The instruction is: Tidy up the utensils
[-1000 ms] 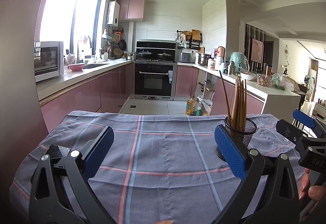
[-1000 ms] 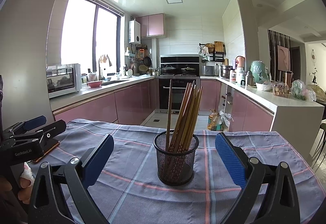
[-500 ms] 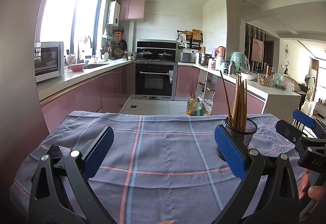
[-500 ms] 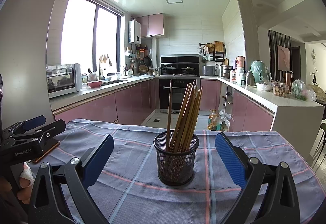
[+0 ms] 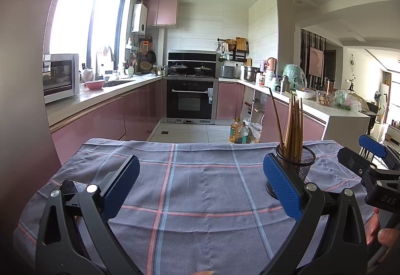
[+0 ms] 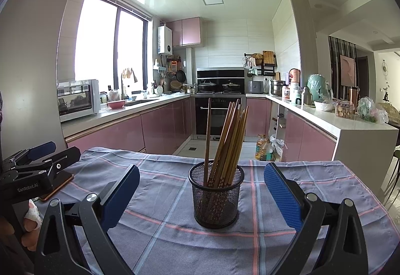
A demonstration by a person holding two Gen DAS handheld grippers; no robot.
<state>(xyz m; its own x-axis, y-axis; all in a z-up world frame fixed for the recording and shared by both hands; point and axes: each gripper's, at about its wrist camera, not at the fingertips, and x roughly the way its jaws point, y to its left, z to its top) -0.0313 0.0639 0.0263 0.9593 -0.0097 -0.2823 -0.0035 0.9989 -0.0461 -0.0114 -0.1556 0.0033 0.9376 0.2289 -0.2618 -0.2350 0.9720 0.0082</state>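
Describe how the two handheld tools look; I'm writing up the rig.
Both the left tool and the right tool have black angular plastic frames with silver screws and blue textured pads. The left's body reads GenRobot.AI in white, the right's DAS. A white bandage wraps one finger of the left hand.

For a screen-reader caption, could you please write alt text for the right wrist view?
A black mesh holder full of wooden chopsticks stands upright on a checked blue-grey tablecloth, centred between the open, empty jaws of the right gripper. The left gripper sits at the far left edge above a phone, with a pink-cabinet kitchen behind.
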